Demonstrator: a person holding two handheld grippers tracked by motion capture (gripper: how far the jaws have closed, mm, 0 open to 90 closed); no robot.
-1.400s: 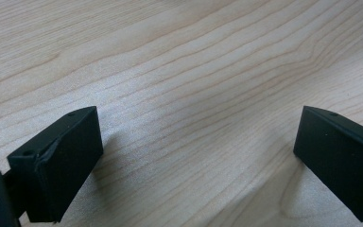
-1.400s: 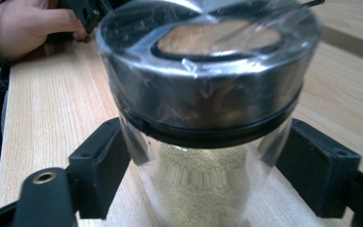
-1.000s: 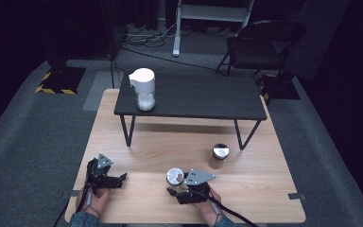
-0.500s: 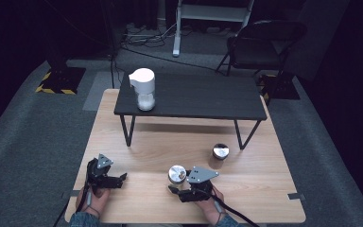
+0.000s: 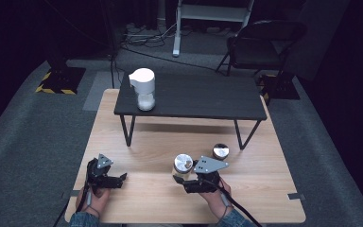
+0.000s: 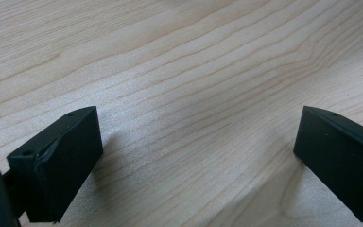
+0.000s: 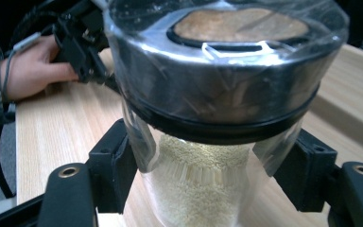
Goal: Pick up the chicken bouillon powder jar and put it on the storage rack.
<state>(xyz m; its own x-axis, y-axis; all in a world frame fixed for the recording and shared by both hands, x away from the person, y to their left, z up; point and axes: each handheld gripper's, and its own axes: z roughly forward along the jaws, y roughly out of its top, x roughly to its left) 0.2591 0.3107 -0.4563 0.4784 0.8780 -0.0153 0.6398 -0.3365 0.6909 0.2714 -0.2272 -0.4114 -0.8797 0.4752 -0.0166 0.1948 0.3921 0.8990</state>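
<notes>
The right tool is clamped on a clear glass jar with a silver metal lid, half full of pale grains, above the near part of the light wooden worktop. The left tool has its jaws wide apart over bare wood, well apart from the jar.

Clear jar of pale beige grains, silver lid; black jaws; light wood table.
</notes>
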